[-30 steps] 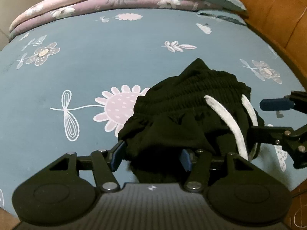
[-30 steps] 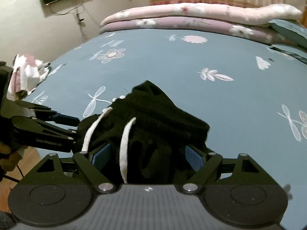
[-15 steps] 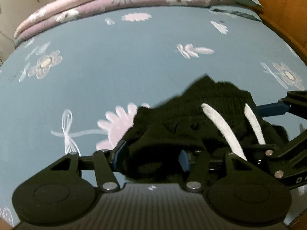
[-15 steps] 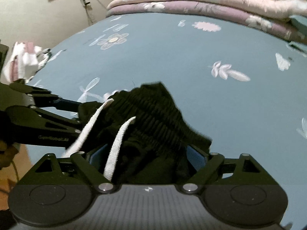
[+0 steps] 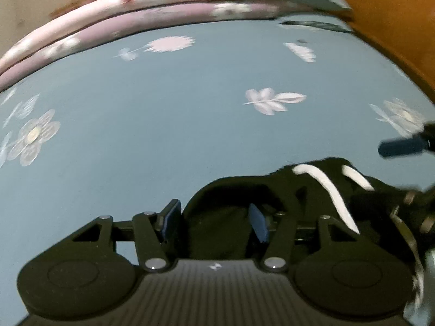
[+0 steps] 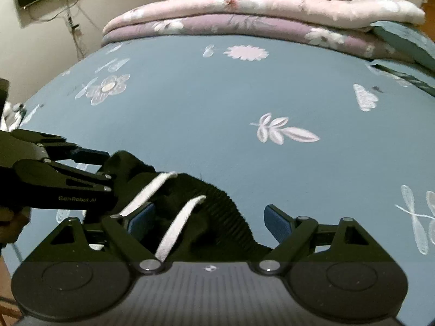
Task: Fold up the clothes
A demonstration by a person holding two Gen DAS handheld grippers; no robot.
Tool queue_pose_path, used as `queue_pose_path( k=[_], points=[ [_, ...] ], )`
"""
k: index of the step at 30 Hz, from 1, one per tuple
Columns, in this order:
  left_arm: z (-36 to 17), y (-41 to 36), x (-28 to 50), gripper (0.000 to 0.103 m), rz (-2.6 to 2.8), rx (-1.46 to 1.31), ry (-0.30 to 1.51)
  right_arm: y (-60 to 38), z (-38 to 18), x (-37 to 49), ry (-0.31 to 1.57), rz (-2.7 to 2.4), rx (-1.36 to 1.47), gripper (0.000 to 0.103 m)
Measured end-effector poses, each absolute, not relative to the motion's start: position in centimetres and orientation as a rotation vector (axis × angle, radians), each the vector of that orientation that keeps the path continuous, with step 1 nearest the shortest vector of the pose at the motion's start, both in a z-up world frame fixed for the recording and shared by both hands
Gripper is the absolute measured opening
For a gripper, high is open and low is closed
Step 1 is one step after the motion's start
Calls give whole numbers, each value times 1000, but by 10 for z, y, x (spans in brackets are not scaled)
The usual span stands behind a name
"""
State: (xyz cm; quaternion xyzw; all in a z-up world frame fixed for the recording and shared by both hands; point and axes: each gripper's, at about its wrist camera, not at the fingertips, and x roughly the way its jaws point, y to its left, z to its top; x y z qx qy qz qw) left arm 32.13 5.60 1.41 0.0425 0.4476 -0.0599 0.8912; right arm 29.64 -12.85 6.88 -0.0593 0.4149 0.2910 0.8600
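Compared with a second ago, the black garment (image 5: 244,198) is seen lower in both wrist views and much more bare bedsheet (image 5: 163,125) lies ahead, so the bundle has been carried across the bed; the pink flower print that sat just beside it is no longer seen in the left wrist view. This is judged to be a repositioning before the cloth is spread flat, with folding itself not yet begun.

On the left, the left gripper (image 5: 214,220) is clenched on a bunched fold of the garment, dark cloth filling the gap between its blue pads. Further right, the two white drawcords (image 5: 331,190) trail over the gathered waistband. On the right, the right gripper (image 6: 209,220) stands wide, and the waistband passes between its fingers; the right-hand pad (image 6: 277,224) is shown clear of the cloth, so this side is judged released or barely supporting.

No container is visible; only folded quilts (image 6: 244,13) are stacked at the bed's far edge.
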Motion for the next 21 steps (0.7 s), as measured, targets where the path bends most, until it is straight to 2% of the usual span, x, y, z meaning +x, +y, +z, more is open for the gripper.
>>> queue_pose_path(
  k=[11,16,21],
  points=[
    [49,126,302,64,-369,98,881,-122,98,265,967,542,-118,90],
    [41,151,325,63,-336,31,891,-91,99,268,986,572,-104,90],
    [20,153,333,63,-370,-14,934,-65,77,270,1095,628,-74,91]
  ],
)
